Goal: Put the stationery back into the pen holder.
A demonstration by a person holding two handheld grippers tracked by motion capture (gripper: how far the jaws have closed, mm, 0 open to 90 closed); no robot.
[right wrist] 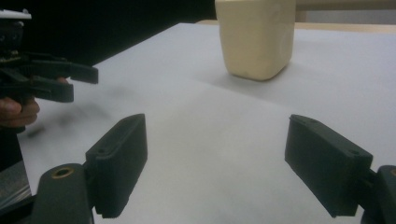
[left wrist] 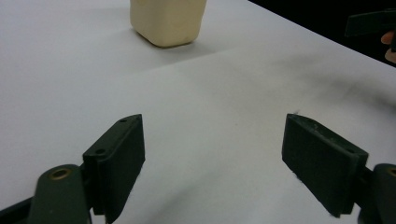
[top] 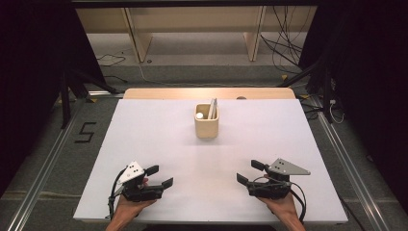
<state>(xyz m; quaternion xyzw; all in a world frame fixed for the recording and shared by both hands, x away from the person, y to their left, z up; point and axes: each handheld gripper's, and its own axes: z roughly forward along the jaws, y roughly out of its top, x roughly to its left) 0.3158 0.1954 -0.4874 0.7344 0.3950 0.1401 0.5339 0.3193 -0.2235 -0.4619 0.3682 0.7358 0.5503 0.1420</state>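
Observation:
A cream square cup [top: 207, 121] stands upright at the middle back of the white table [top: 159, 139]. Inside it are a flat pale stick-like item [top: 212, 109] and a small white ball [top: 199, 115]. My left gripper [top: 159, 176] rests near the front left edge, open, nothing between its jaws. My right gripper [top: 249, 173] sits near the front right edge, also open and empty. In the left gripper view the cup [left wrist: 168, 21] is ahead beyond the wide gap of my left gripper [left wrist: 212, 154]. In the right gripper view the cup [right wrist: 256, 37] stands ahead, right of centre, beyond my right gripper [right wrist: 215, 156].
A wooden strip [top: 209, 93] runs along the table's far edge. Beyond it are a wooden bench frame [top: 192, 29] and loose cables [top: 284, 43] on the floor. A floor mark "5" [top: 84, 132] lies left of the table. The left gripper [right wrist: 46, 81] shows far-left in the right gripper view.

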